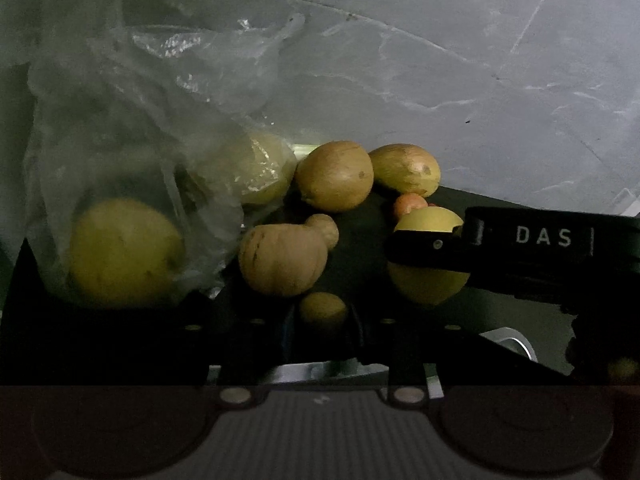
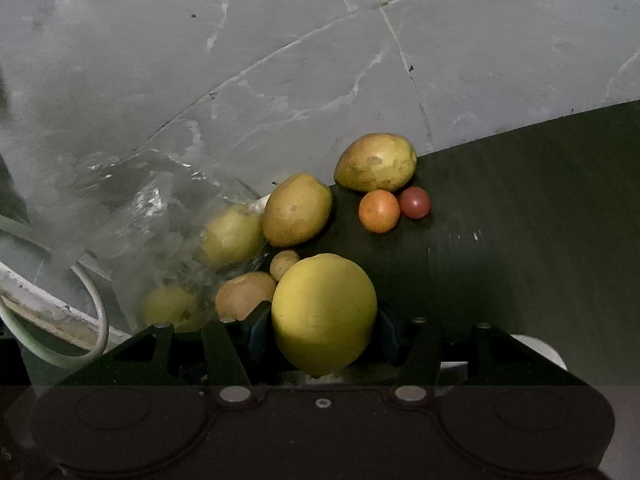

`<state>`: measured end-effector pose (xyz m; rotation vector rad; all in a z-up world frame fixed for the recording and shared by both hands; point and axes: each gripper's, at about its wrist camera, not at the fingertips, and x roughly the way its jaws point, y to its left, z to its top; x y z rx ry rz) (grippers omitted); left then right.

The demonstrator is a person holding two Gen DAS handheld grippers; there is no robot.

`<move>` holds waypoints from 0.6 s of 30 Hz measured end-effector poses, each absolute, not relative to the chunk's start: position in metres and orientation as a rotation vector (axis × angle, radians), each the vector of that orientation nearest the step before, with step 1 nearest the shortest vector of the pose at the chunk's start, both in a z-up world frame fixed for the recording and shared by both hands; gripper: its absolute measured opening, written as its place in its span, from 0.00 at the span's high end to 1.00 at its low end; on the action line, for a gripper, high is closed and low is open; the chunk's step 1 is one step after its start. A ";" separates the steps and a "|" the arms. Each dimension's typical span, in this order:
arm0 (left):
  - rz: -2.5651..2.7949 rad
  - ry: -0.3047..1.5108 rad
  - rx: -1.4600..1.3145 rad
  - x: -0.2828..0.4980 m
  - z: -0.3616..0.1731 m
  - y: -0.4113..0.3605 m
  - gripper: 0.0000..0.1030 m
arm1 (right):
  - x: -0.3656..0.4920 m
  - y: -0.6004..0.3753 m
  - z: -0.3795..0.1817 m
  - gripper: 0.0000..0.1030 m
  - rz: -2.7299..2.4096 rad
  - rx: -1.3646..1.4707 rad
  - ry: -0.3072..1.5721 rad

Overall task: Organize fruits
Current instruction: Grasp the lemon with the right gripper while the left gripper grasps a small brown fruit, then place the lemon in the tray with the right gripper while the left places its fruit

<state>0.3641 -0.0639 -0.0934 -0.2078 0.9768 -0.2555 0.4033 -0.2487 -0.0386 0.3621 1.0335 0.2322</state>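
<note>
My right gripper (image 2: 324,320) is shut on a large yellow lemon (image 2: 324,312), held just above a dark tabletop (image 2: 520,208). In the left wrist view the same gripper (image 1: 428,248) comes in from the right with the lemon (image 1: 428,284). My left gripper (image 1: 322,320) is shut, with a small round brownish fruit (image 1: 322,308) between its tips. A clear plastic bag (image 1: 140,120) stands at the left with two yellow fruits (image 1: 124,252) inside. Loose on the table lie a knobbly brown fruit (image 1: 284,260), two brownish-yellow fruits (image 2: 298,210), a small orange (image 2: 379,211) and a small red fruit (image 2: 415,202).
The table's far edge runs right behind the fruits, with a grey marbled tile floor (image 2: 280,60) beyond. A white cable (image 2: 96,312) loops off the table's left side. The dark surface stretches to the right of the fruits.
</note>
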 end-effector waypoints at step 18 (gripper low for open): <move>-0.282 0.950 -0.214 0.327 -0.071 -0.047 0.69 | 0.342 -0.239 -0.041 0.45 0.277 0.368 1.084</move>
